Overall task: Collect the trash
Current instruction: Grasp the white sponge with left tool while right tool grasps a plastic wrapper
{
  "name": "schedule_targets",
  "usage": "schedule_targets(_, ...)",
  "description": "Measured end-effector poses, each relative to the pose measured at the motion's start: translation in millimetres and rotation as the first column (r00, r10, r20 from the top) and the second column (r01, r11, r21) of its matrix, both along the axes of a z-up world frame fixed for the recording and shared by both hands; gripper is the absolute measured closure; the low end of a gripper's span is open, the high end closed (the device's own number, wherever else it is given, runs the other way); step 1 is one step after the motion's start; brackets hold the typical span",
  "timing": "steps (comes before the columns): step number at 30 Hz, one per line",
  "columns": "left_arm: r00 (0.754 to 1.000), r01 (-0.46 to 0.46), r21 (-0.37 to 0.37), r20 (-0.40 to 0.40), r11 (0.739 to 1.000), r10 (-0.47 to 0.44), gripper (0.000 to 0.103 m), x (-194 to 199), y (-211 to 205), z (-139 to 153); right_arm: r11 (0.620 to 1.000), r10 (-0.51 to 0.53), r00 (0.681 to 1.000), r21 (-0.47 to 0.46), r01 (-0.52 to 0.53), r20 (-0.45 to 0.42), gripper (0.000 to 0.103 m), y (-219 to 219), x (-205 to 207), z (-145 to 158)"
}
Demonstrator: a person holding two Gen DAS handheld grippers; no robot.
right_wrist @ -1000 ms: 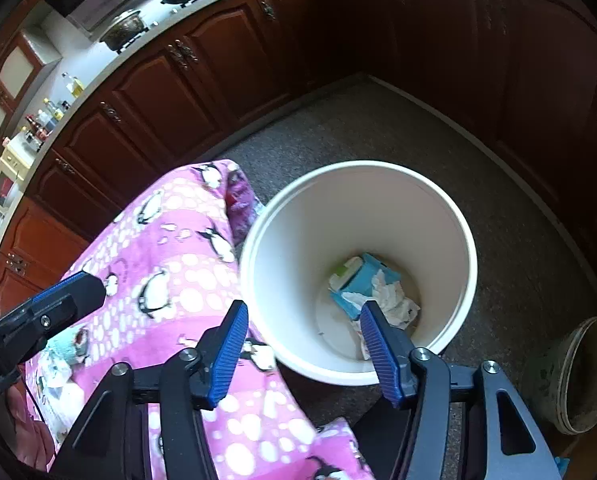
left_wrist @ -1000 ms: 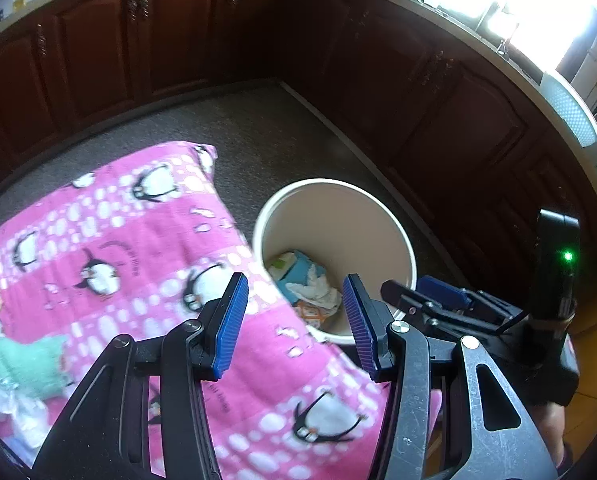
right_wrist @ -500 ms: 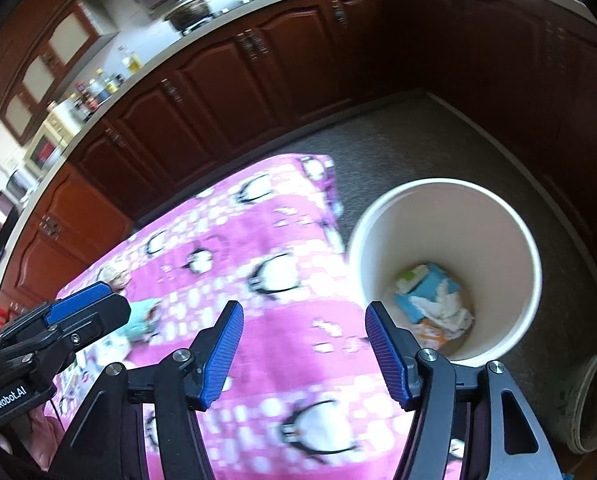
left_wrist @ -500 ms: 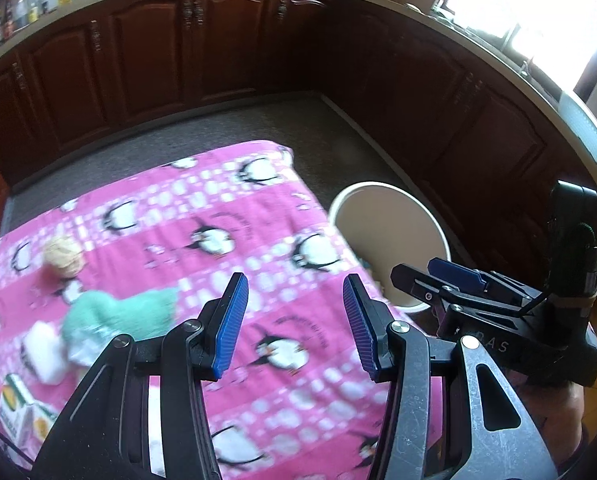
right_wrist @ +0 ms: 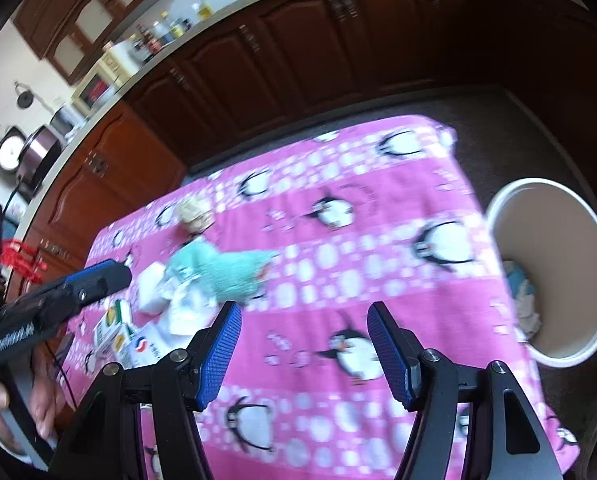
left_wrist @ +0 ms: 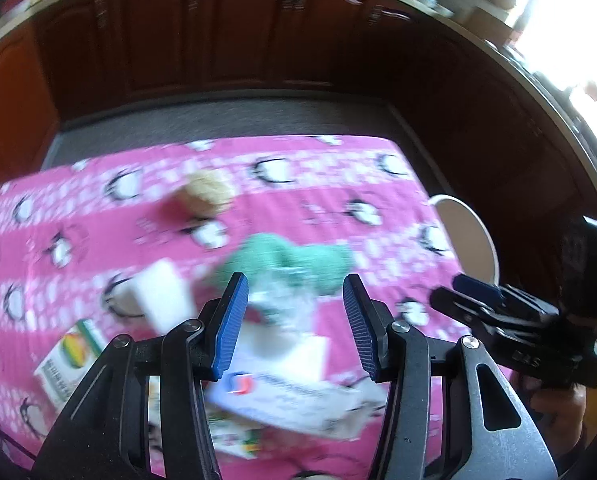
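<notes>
Beyond the empty, half-spread left claw the green crumpled cloth has come into reach; the white round bin now lies rightward of the empty right claw, parted

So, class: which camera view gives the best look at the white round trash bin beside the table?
The right wrist view: the white round trash bin shows its whole rim and trash inside. The left wrist view catches only a sliver of it past the pink penguin tablecloth.
</notes>
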State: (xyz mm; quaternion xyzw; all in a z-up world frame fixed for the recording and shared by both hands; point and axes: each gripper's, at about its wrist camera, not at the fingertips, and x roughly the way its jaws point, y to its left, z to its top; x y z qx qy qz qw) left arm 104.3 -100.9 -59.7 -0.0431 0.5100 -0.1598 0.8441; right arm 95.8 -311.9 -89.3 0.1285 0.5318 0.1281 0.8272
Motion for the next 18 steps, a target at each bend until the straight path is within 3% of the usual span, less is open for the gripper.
schedule_targets(7, 0.990, -0.120, -0.016, -0.080, 0.993, 0.119, 0.054, 10, 61, -22, 0.996, 0.085, 0.996, 0.027, -0.084, -0.026, 0.040, 48, 6, -11)
schedule_targets(10, 0.980, -0.157, -0.028, -0.127, 0.987, 0.153, 0.049, 16, 76, -39, 0.990, 0.132, 0.991, 0.045, -0.131, -0.033, 0.040, 70, 11, -17)
schedule_targets(16, 0.960, -0.216, -0.037, -0.189, 0.976, 0.206, 0.049, 33, 89, -68, 0.983, 0.174, 0.983, 0.062, -0.170, -0.056, 0.040, 100, 26, -37)
schedule_targets(17, 0.956, -0.226, -0.037, -0.199, 0.973, 0.214, 0.049, 36, 88, -73, 0.983, 0.178, 0.982, 0.065, -0.174, -0.063, 0.041, 102, 29, -41)
schedule_targets(18, 0.953, -0.234, -0.039, -0.209, 0.971, 0.221, 0.049, 39, 88, -77, 0.982, 0.180, 0.981, 0.064, -0.176, -0.064, 0.050, 103, 31, -44)
